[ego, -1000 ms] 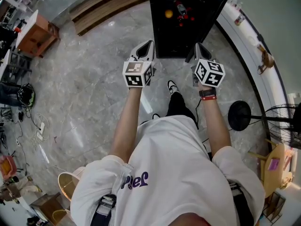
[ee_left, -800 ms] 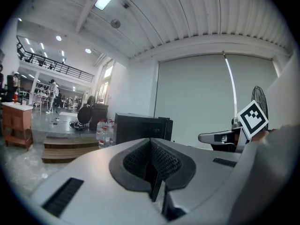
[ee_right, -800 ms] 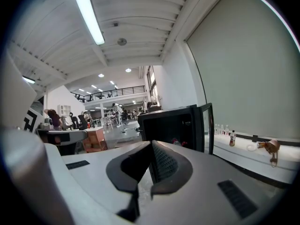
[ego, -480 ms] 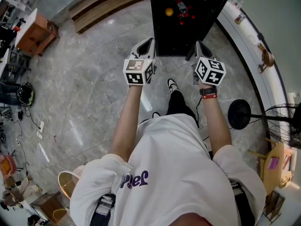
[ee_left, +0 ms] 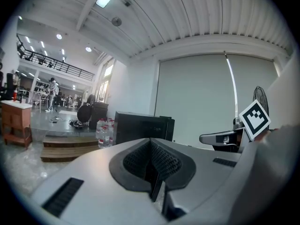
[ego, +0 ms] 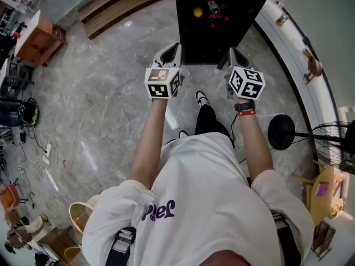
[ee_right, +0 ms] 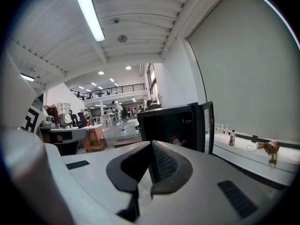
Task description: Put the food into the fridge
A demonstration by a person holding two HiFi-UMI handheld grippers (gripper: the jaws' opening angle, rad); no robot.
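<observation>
Now, with my left hand-held gripper (ego: 173,52) and right hand-held gripper (ego: 235,55) both pressed together and empty just before the fridge (ego: 205,46), food (ego: 198,12) already inside it, I'd nudge its open door (ego: 259,0) shut by the outer edge.

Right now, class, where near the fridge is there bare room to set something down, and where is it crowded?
Bare: the marble floor between the wooden step and the left claw. Crowded: inside the fridge, around the orange and bottle.
</observation>
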